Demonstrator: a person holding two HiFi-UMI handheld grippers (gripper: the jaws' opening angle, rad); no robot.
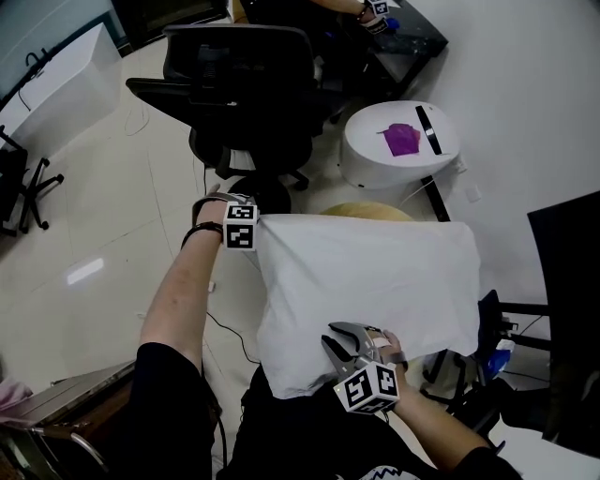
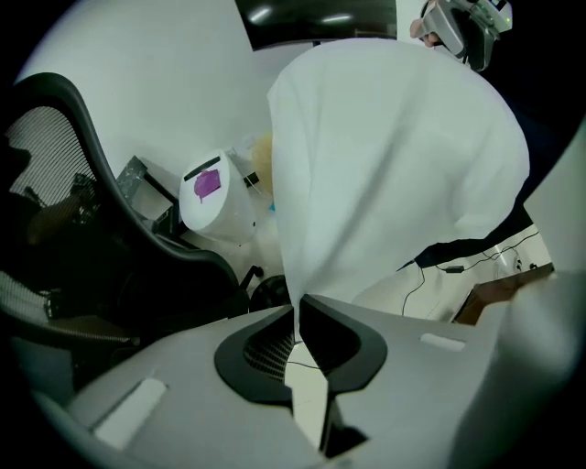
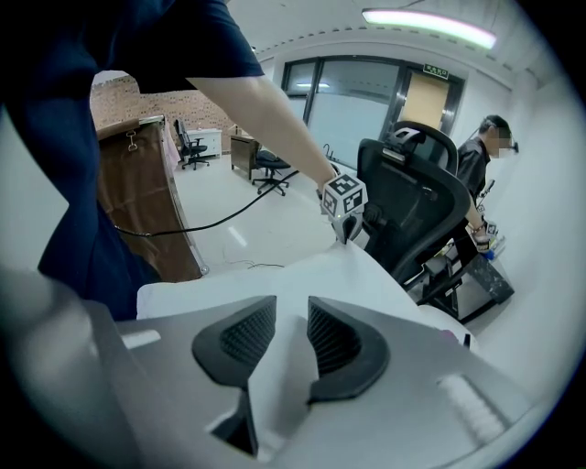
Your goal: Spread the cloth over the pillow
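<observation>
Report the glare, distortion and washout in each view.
Head view: sharp, with a glare patch on the glossy floor. Left gripper view: fisheye bending, black corners, and the white cloth nearly washed out. Right gripper view: the ceiling light flares, and straight lines curve toward the dark edges.

Floor: laid in pale glossy tiles | black office chair: parked on it | wall: painted white | ceiling strip light: lit
</observation>
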